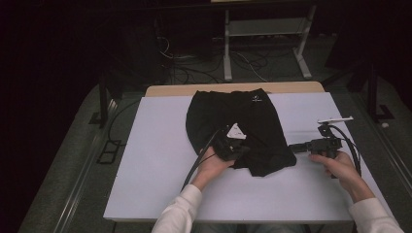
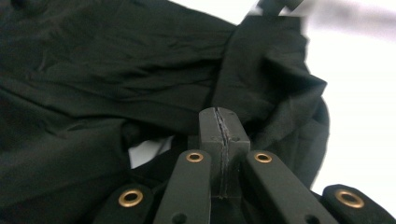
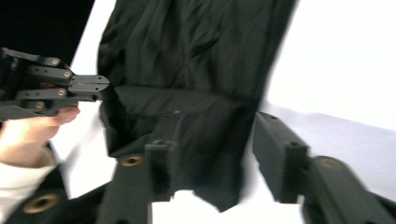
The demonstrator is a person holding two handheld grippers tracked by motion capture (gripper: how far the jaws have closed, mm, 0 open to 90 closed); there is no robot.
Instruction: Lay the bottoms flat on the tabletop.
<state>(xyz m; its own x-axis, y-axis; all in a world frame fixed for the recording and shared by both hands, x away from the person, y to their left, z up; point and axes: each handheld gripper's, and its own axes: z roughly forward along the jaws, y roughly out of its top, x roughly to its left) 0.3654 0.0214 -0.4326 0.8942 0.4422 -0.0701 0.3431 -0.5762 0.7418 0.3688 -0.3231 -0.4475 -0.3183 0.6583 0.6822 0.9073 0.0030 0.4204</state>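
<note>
**Black shorts on the bench, left claw pinched shut, right claw apart**

Black shorts [image 1: 238,128] lie spread on the white bench [image 1: 155,165], waistband toward the far edge, small white logo near the waistband. The near hem is bunched and folded over on itself.

My left claw [image 1: 232,147] sits on the near left part of the shorts, jaws pressed tight together. In the left gripper view the pads meet in a thin seam with cloth crumpled all around them; I cannot tell whether any fabric is caught in that seam.

My right claw [image 1: 295,147] lies low at the right hem, pointing left toward the shorts. In the right gripper view its jaws stand apart, the dark hem lying between them, the pads not pressing on it. My left claw shows there at the left edge, held in my left hand [image 3: 28,133].

White sleeves on both forearms.
</note>
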